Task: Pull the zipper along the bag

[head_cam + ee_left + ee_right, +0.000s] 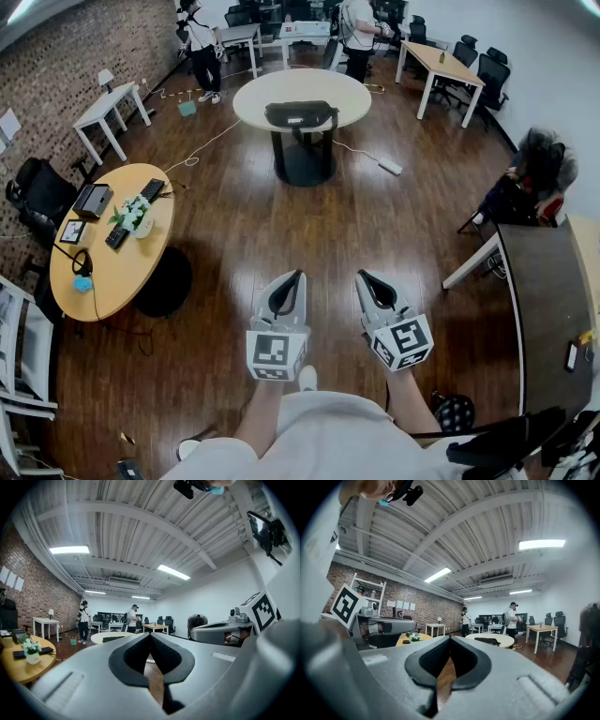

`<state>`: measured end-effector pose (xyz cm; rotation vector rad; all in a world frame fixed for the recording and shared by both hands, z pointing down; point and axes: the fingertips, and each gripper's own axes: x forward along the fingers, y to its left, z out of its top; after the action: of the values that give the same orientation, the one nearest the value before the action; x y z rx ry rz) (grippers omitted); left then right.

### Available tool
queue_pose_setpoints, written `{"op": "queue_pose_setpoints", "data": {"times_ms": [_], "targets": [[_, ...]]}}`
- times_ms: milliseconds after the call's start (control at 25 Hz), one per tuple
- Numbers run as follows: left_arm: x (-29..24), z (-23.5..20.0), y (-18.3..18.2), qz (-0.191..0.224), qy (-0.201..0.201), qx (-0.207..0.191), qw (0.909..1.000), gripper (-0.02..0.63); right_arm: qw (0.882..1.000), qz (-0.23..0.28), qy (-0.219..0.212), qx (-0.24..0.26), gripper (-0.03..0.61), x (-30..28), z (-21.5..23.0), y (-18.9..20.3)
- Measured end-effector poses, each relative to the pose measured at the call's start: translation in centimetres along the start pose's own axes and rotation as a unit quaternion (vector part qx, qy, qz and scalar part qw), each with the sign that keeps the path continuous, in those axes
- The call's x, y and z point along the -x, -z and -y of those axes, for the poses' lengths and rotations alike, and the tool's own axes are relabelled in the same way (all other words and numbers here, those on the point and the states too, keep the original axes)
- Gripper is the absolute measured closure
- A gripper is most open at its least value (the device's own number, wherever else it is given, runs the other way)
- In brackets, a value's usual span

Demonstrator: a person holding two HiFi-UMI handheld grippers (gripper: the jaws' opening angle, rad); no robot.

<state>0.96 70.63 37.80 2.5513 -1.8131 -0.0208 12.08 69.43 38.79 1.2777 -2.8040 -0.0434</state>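
Note:
A black bag (300, 114) lies on a round cream table (253, 101) across the room, well out of reach of both grippers. In the head view my left gripper (298, 275) and right gripper (359, 275) are held side by side over the wooden floor, pointing toward that table. Both are shut, with nothing between the jaws. The left gripper view shows its own gripper (150, 634) closed, with the bag (114, 639) small in the distance. The right gripper view shows that gripper (450, 638) closed too, and the bag (487, 641) lies far off on the cream table (506, 641).
A round wooden table (103, 272) with a keyboard and flowers stands at the left. A dark table (553, 300) runs along the right, and a person (539, 169) sits beyond it. Two people (202, 47) stand at the back. A power strip (389, 168) and cable lie on the floor.

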Motion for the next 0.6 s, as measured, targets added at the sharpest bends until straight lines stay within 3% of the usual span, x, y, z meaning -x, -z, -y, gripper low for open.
{"op": "queue_pose_setpoints", "data": {"times_ms": [280, 600], "targets": [[-8.4, -5.6, 2.1, -0.026, 0.013, 0.015, 0.9995, 0.595, 1.000, -0.016, -0.003, -0.017, 0.586, -8.8, 3.1, 1.9], [-22.2, -9.3, 3.4, -0.031, 0.011, 0.009, 0.9994, 0.595, 1.000, -0.001, 0.004, -0.027, 0.586, -19.3, 14.5, 2.8]]}}
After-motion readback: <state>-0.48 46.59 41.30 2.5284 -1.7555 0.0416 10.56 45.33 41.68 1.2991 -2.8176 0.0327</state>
